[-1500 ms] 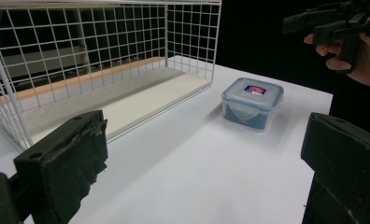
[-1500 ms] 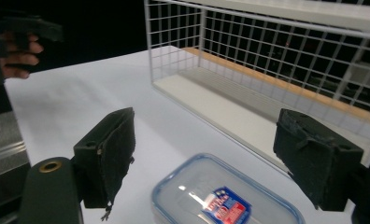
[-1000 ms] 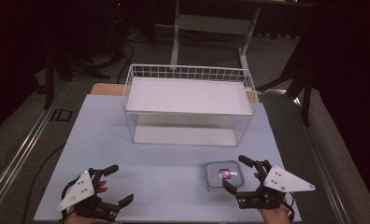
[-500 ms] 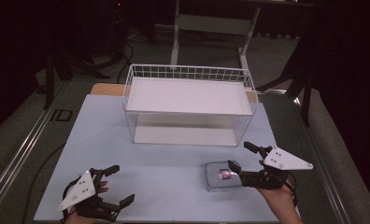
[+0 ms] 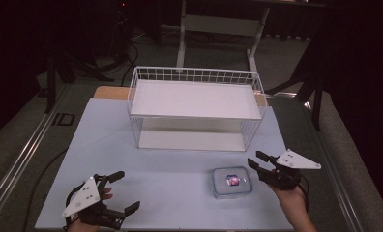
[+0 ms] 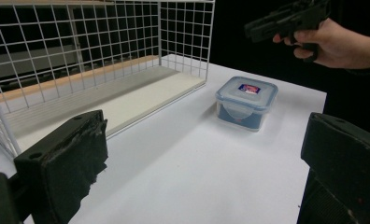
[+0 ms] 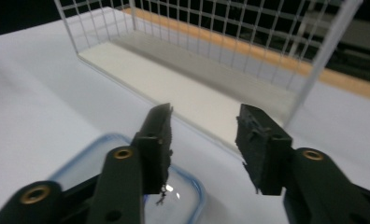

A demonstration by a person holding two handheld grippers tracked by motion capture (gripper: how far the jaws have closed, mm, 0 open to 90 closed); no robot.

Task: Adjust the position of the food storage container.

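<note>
A small clear lidded container (image 5: 232,182) with a blue rim and a red-and-blue label sits on the white table near the front right. My right gripper (image 5: 256,159) hovers just off its right edge, a hand holding it. Its jaws have just been closing and stand partly apart with nothing between them. In the right gripper view the gripper (image 7: 206,126) points at the basket, with the container's lid (image 7: 94,158) below the left jaw. My left gripper (image 5: 125,191) rests at the front left, open wide and empty. Its own view looks between the gripper's (image 6: 202,140) jaws at the container (image 6: 246,102).
A white wire basket (image 5: 195,106) with a flat white floor stands at the back middle of the table (image 5: 170,159). The basket's corner (image 6: 183,42) rises close behind the container. Dark floor, a rail and a stand's legs surround the table.
The right gripper has moved away from the person, from the table's front edge to the container's right side, and its jaws have narrowed. The left gripper has stayed put.
</note>
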